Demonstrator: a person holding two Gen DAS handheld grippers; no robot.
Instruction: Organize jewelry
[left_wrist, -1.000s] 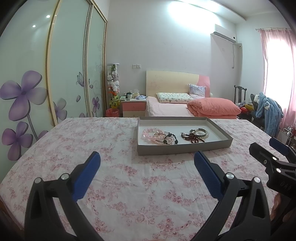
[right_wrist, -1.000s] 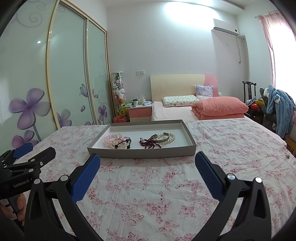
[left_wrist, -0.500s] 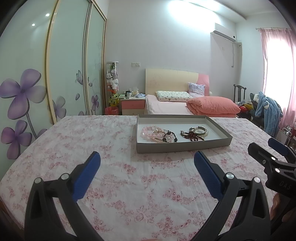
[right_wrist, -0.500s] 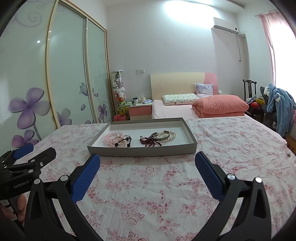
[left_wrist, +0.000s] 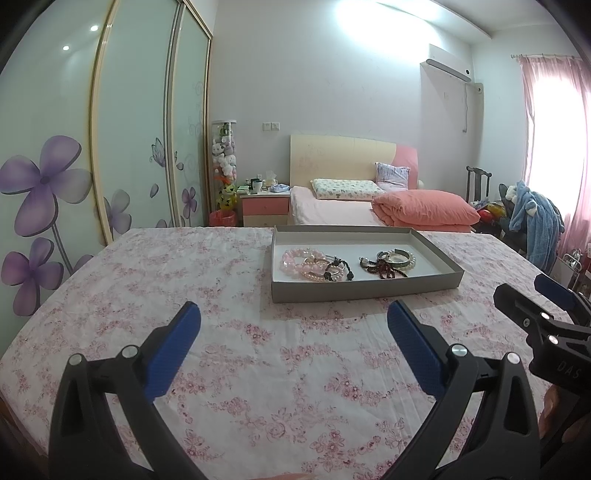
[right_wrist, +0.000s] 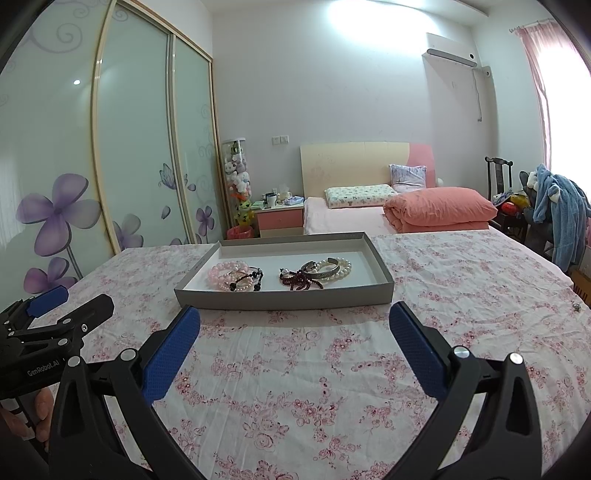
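A shallow grey tray (left_wrist: 365, 290) (right_wrist: 284, 298) sits on the floral pink tablecloth (left_wrist: 258, 350). In it lie pink bead bracelets (left_wrist: 301, 260) (right_wrist: 227, 275) with a black cord on the left, and a dark red bead strand (left_wrist: 384, 267) (right_wrist: 297, 278), a silver bangle (left_wrist: 397, 256) (right_wrist: 319, 267) and a pearl bracelet on the right. My left gripper (left_wrist: 293, 321) is open and empty, short of the tray. My right gripper (right_wrist: 295, 319) is open and empty, just in front of the tray's near wall. Each gripper shows at the edge of the other's view.
A small metal item (right_wrist: 575, 305) lies on the cloth at the far right. Behind the table are a bed with a salmon quilt (left_wrist: 424, 212), a nightstand (left_wrist: 264, 208), sliding wardrobe doors (left_wrist: 129, 147) on the left, and a chair with blue clothes (left_wrist: 535, 221).
Both cameras have tilted slightly, so the tray sits a little higher and nearer in each view. Both grippers remain open; the jewelry has not moved.
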